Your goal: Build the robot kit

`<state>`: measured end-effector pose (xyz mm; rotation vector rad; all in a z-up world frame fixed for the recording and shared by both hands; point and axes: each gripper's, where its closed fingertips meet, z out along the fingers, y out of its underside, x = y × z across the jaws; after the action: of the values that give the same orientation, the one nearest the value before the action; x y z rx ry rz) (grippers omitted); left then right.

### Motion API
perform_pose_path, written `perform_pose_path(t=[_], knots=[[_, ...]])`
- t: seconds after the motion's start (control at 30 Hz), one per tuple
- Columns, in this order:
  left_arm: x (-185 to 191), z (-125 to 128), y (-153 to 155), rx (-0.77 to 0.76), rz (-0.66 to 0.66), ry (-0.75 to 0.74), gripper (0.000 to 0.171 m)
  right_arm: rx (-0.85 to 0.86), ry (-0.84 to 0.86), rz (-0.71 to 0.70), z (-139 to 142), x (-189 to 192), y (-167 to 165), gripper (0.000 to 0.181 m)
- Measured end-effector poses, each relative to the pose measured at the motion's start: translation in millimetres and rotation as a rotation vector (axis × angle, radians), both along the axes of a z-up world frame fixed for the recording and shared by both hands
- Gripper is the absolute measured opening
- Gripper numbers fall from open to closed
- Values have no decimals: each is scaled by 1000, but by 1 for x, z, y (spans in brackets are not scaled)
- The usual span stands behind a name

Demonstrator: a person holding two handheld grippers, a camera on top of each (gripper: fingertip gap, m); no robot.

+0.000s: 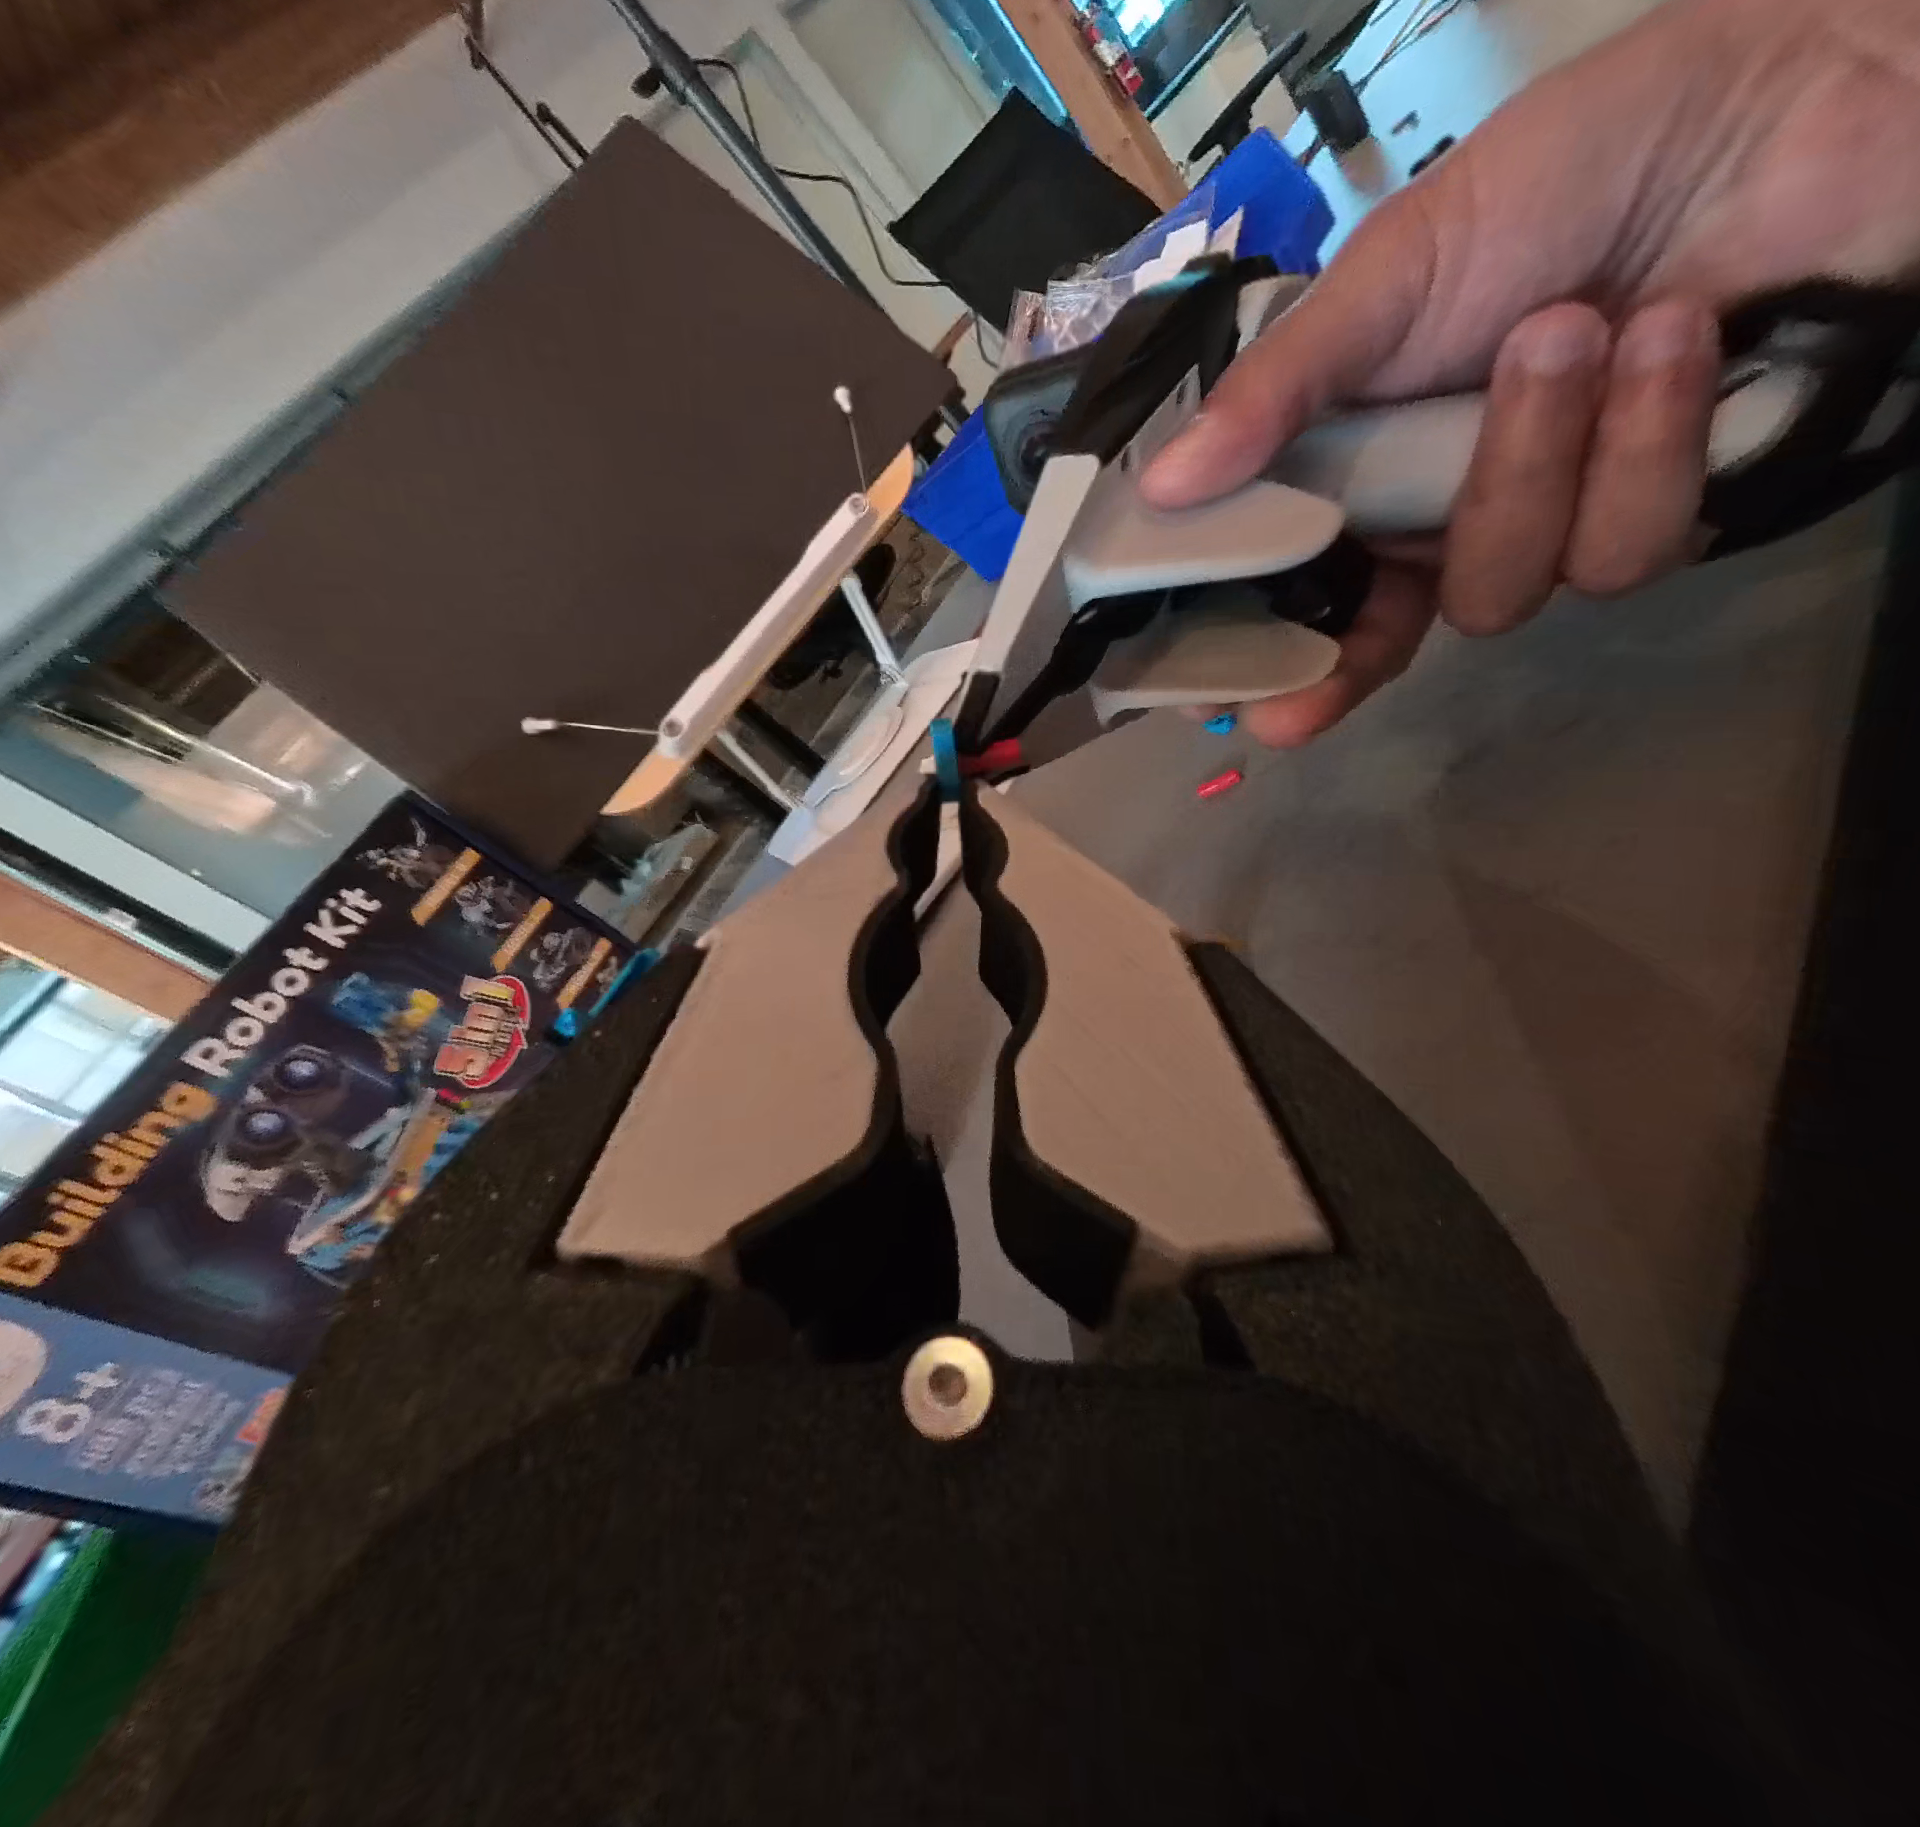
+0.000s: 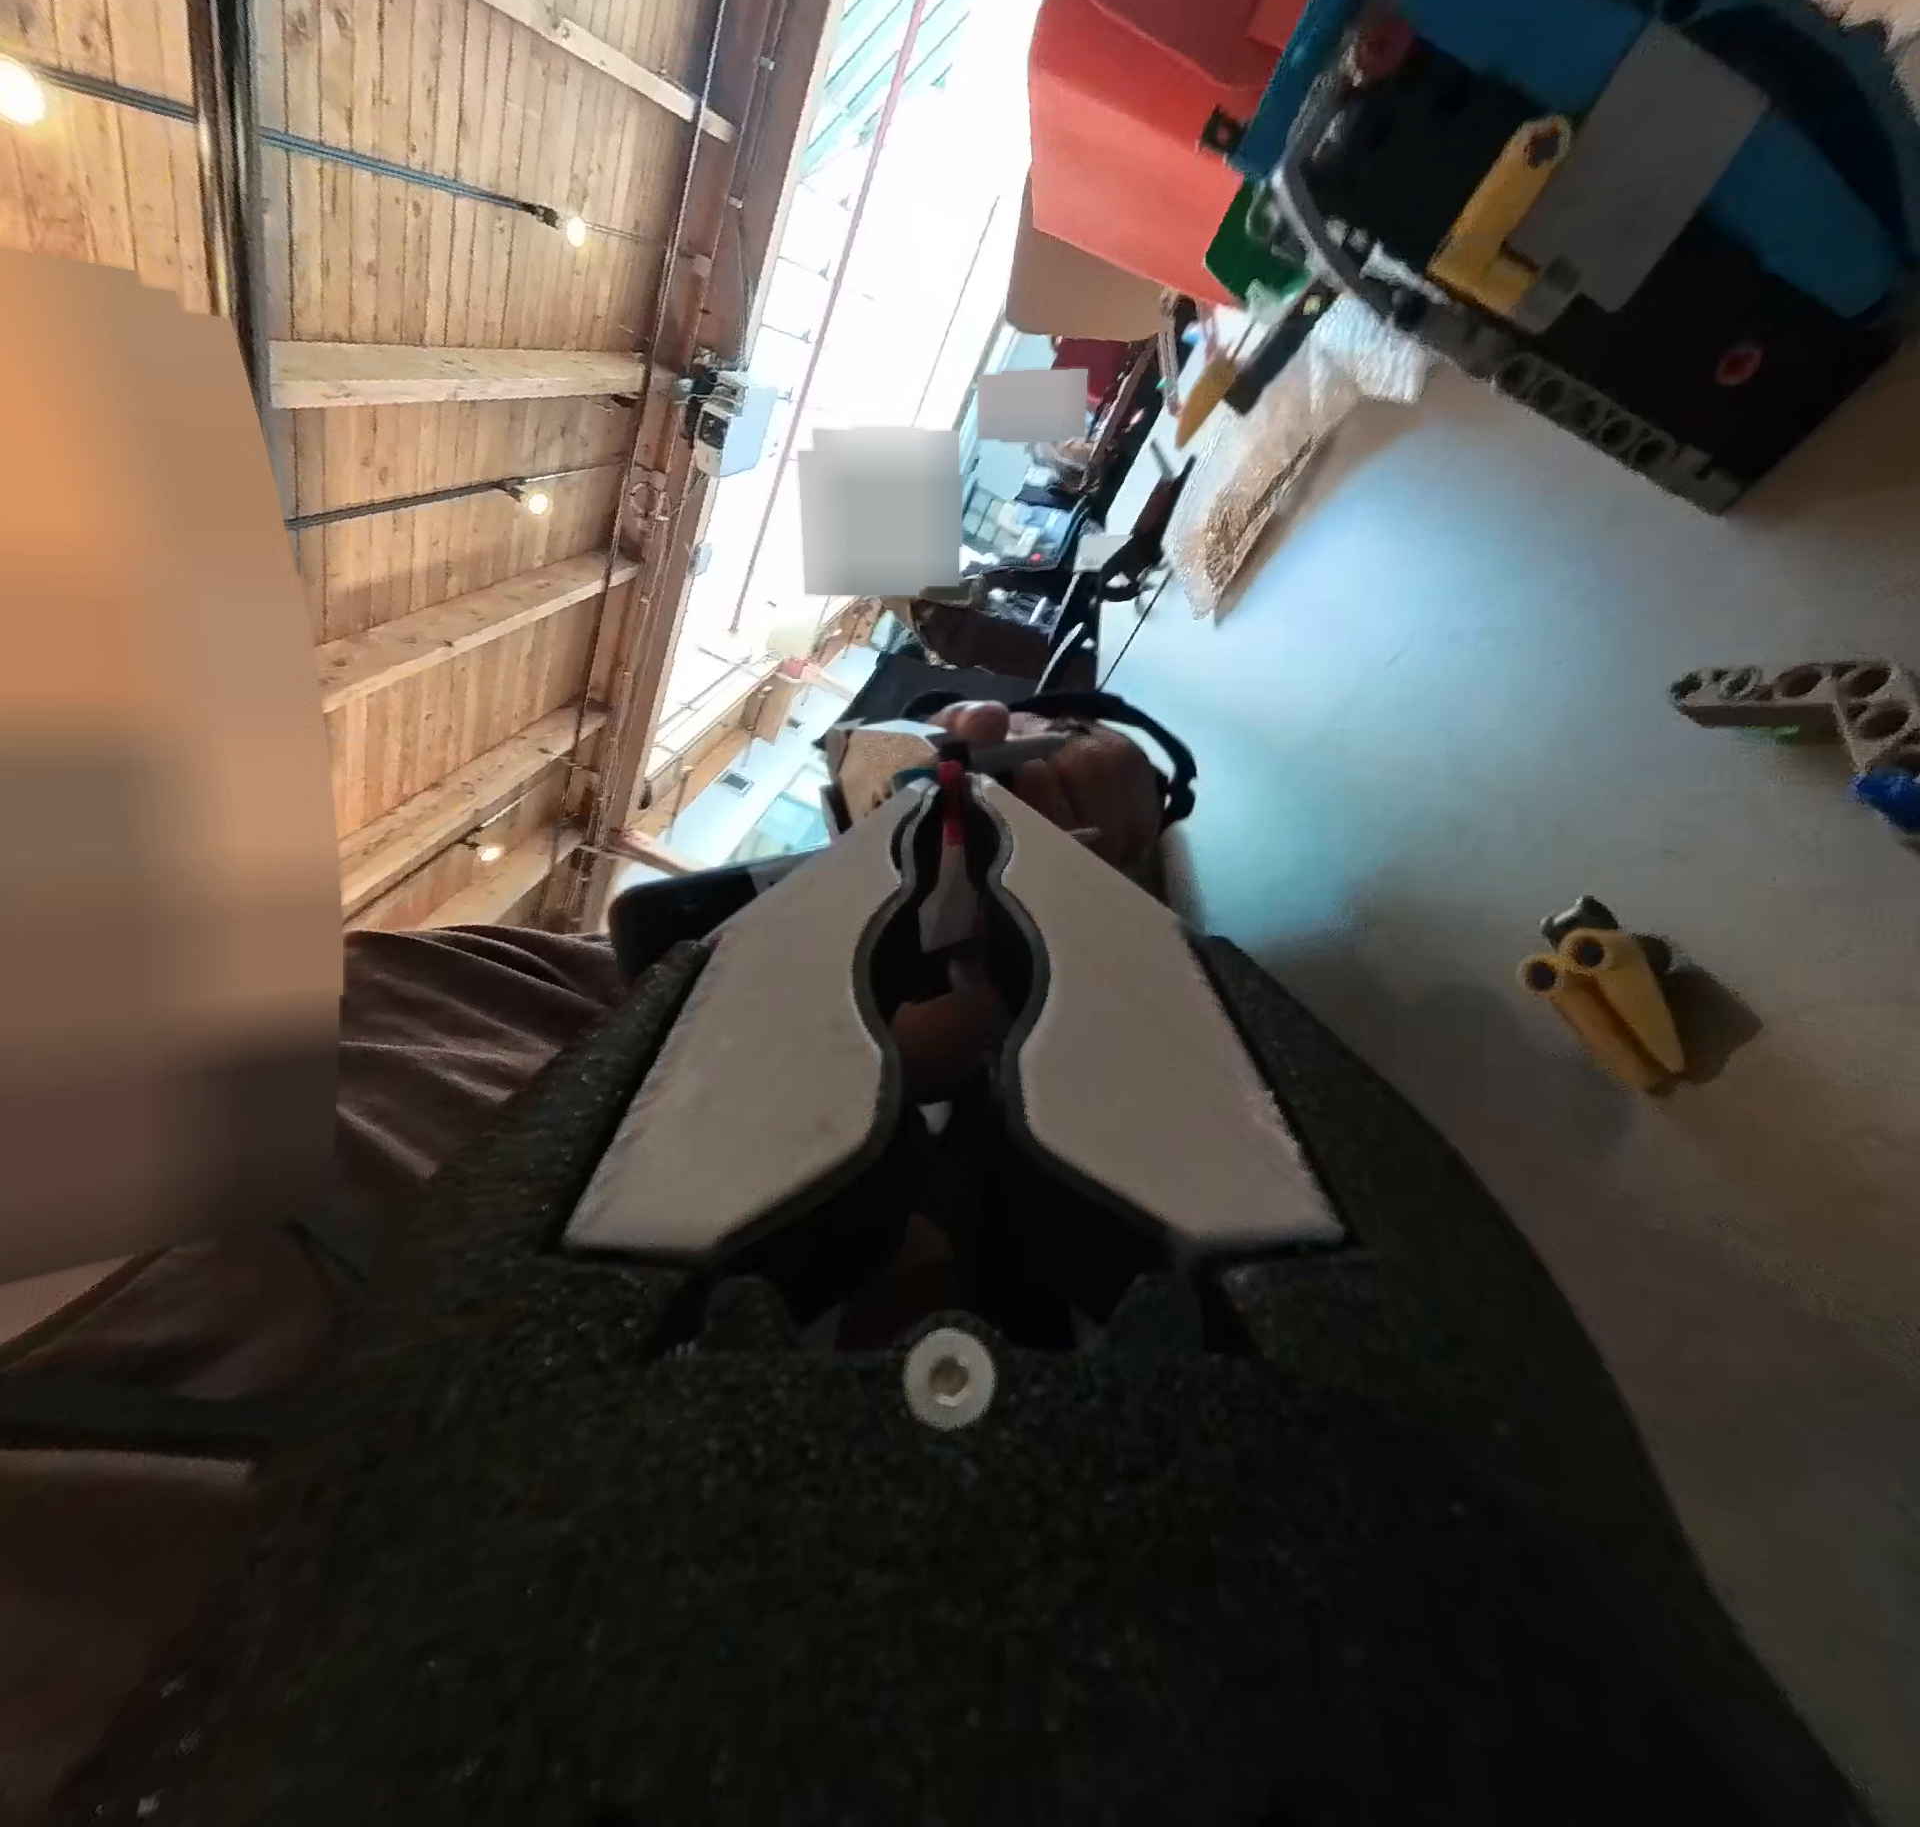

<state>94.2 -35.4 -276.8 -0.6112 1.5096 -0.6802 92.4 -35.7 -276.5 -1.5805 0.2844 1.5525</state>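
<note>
Workshop with timber ceiling and bright windows

Small lamps [image 2: 537, 501] are glowing on the plank ceiling [image 2: 457, 323]; daylight is pouring through tall windows [image 2: 883, 250]. A dark board [image 1: 561, 489] and black monitor [image 1: 1013, 208] are standing beyond the pale worktop [image 1: 1507, 946].

Left gripper [image 1: 951, 801] fingers: I see pale grey wedges [image 1: 774, 1071] with wavy black inner edging.
Left body: black, grainy housing with one silver screw [image 1: 945, 1385] at centre.
Right gripper [image 2: 951, 790] fingers: my view shows the same pale grey plates [image 2: 769, 1060], black-rimmed scalloped edges.
Right body: black textured shell, silver screw [image 2: 948, 1379].
Right gripper seen from the left: grey handle [image 1: 1403, 468], black camera [image 1: 1023, 427], black strap.
Sleeve [image 2: 447, 1008]: dark brownish fabric.
</note>
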Motion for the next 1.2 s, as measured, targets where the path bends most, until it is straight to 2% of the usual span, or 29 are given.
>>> perform_pose_path(t=[0.1, 0.3, 0.57, 0.83, 1.0, 1.2], knots=[[-1, -1, -1, 35, 4, 3, 3, 3, 42, 29, -1, -2, -3, 3], [4, -10, 4, -68, 5, 71, 3, 16, 16, 16, 1, 5, -2, 3], [5, -8, 9, -177, 3, 90, 3, 38, -21, -8, 3, 7, 1, 2], [5, -14, -12, -147, -60, 120, 3, 85, -34, -57, 6, 5, 7, 2], [5, -9, -4, -238, -55, 113, 3, 82, -66, -62, 2, 2, 9, 2], [6, -11, -4, -205, -41, 117, 3, 78, -67, -59, 1, 3, 8, 3]])
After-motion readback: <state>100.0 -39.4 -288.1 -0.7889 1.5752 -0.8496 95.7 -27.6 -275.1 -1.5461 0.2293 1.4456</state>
